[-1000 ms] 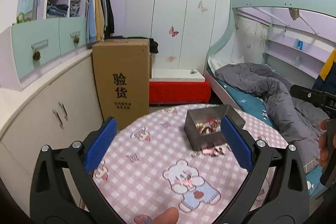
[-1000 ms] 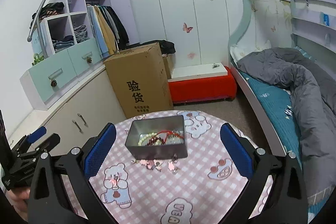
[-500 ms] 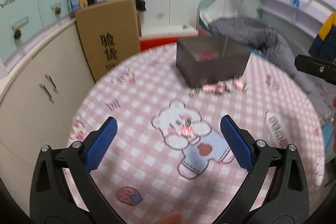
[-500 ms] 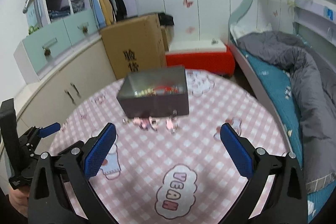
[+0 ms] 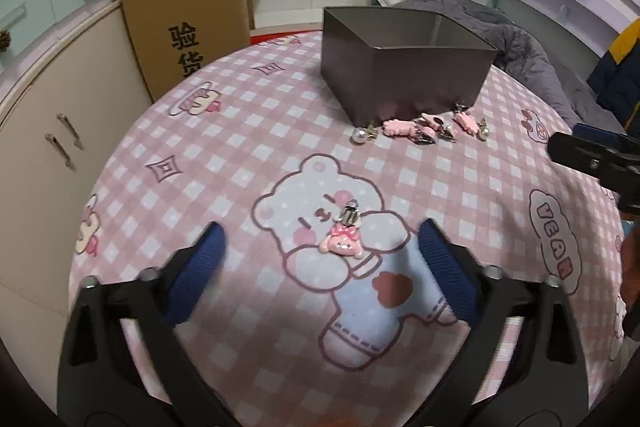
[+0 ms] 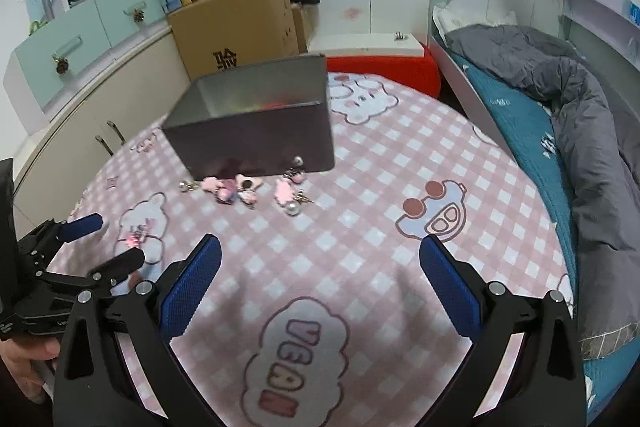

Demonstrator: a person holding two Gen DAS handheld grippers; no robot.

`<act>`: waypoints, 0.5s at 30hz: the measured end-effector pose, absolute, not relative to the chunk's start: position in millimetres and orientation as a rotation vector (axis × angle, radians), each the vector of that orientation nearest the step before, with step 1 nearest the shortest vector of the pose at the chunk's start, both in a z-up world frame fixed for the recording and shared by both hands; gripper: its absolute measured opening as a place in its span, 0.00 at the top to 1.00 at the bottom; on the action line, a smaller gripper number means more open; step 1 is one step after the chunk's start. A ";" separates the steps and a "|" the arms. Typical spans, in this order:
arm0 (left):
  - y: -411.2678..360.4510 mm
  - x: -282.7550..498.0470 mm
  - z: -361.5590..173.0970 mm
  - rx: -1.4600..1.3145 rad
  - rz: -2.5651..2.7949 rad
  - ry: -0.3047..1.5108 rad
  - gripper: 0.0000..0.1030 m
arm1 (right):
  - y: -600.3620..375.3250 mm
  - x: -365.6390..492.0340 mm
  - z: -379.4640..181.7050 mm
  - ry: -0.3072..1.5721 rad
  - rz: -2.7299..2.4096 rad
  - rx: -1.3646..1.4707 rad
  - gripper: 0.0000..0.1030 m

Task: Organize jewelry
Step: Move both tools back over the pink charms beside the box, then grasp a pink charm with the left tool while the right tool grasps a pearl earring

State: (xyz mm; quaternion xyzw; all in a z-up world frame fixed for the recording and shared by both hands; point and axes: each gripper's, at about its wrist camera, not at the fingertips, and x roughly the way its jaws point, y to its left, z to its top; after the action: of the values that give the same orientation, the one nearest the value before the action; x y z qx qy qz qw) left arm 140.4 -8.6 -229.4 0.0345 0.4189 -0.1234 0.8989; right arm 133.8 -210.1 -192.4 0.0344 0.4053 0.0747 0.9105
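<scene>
A dark grey tin box [image 5: 400,75] [image 6: 256,131] stands open-topped at the far side of the round table. Against its front wall lies a cluster of pink clips and pearl earrings [image 5: 420,129] [image 6: 244,189]. Apart from them, a pink bear clip [image 5: 344,241] [image 6: 134,239] rests on the cloth's bear print. My left gripper [image 5: 322,259] [image 6: 108,243] hangs low over it. Its jaws are closing with the clip between the fingertips, untouched by the pads. My right gripper [image 6: 320,283] stands open over bare cloth, short of the cluster.
A pink checked cloth [image 5: 200,147] covers the table. Behind it stand a tall cardboard box [image 5: 188,27], beige cabinets [image 5: 60,131] on the left, a red bench [image 6: 384,67] and a bed with a grey duvet [image 6: 580,115] on the right.
Both grippers have sunk toward the table and tipped downward. The left jaws have narrowed, and the pink bear clip now lies between their tips.
</scene>
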 end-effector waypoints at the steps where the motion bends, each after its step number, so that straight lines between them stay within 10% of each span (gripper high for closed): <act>1: -10.4 142.2 -232.5 0.069 -0.277 0.887 0.37 | -210.9 136.6 -193.9 0.840 0.152 0.068 0.07; 4: -12.1 140.0 -232.4 0.062 -0.324 0.882 0.70 | -209.8 146.4 -198.4 0.852 0.155 0.047 0.07; 7: -11.9 138.9 -232.8 0.043 -0.361 0.881 0.81 | -204.9 157.4 -202.9 0.862 0.169 0.024 0.10; 15: -0.7 143.4 -234.4 -0.056 -0.399 0.887 0.85 | -185.6 191.6 -222.9 0.930 0.214 -0.042 0.43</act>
State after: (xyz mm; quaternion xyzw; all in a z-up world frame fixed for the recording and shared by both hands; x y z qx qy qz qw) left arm 143.4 -0.7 -234.4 -0.0267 0.4261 -0.1917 0.8837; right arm 191.6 -185.6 -222.9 -0.0202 0.4477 0.1030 0.8880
